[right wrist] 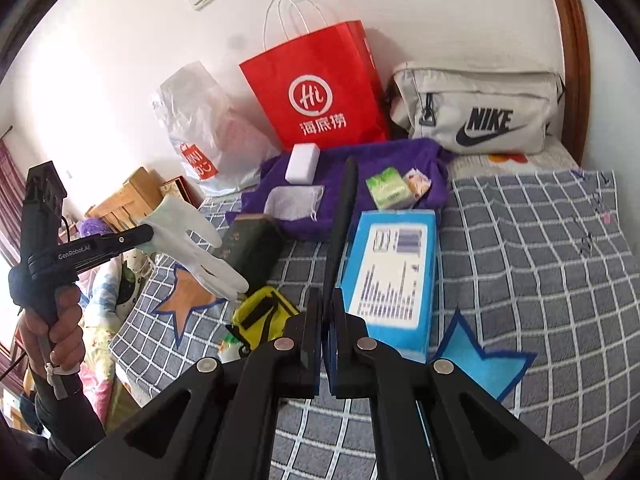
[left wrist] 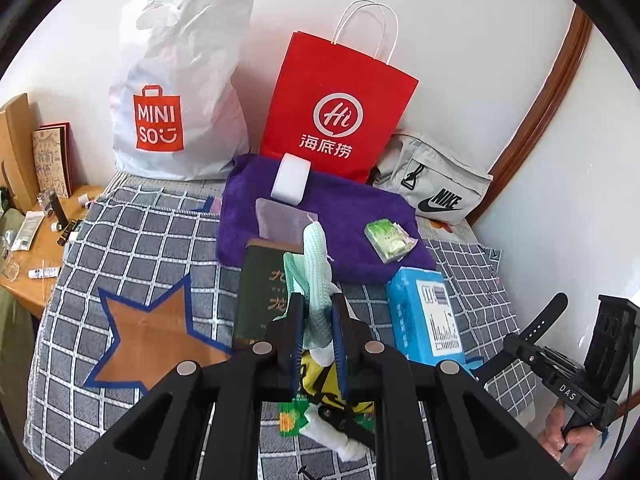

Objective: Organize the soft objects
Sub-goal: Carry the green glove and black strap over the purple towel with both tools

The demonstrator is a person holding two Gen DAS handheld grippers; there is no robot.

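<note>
A pale mint-white glove [left wrist: 316, 264] hangs in the air, and my left gripper [left wrist: 316, 300] is shut on its cuff. In the right wrist view the same glove [right wrist: 192, 240] droops from the left gripper [right wrist: 148, 234], fingers pointing down toward the bed. A long black strap [right wrist: 344, 220] stands up from my right gripper [right wrist: 328, 296], which is shut on its lower end. The strap [left wrist: 548, 316] and right gripper [left wrist: 518, 344] also show at the right of the left wrist view. Both grippers are above the checked bedspread [right wrist: 520, 260].
On a purple towel [left wrist: 352, 208] lie a white sponge [left wrist: 291, 180], a mesh pouch [right wrist: 294, 200] and a green tissue pack [left wrist: 388, 240]. A blue tissue pack [right wrist: 394, 272], a dark green box [left wrist: 260, 292] and a yellow pouch [right wrist: 264, 316] lie nearer. Behind stand a red bag [left wrist: 336, 112], a Miniso bag [left wrist: 180, 92] and a Nike bag [right wrist: 480, 112].
</note>
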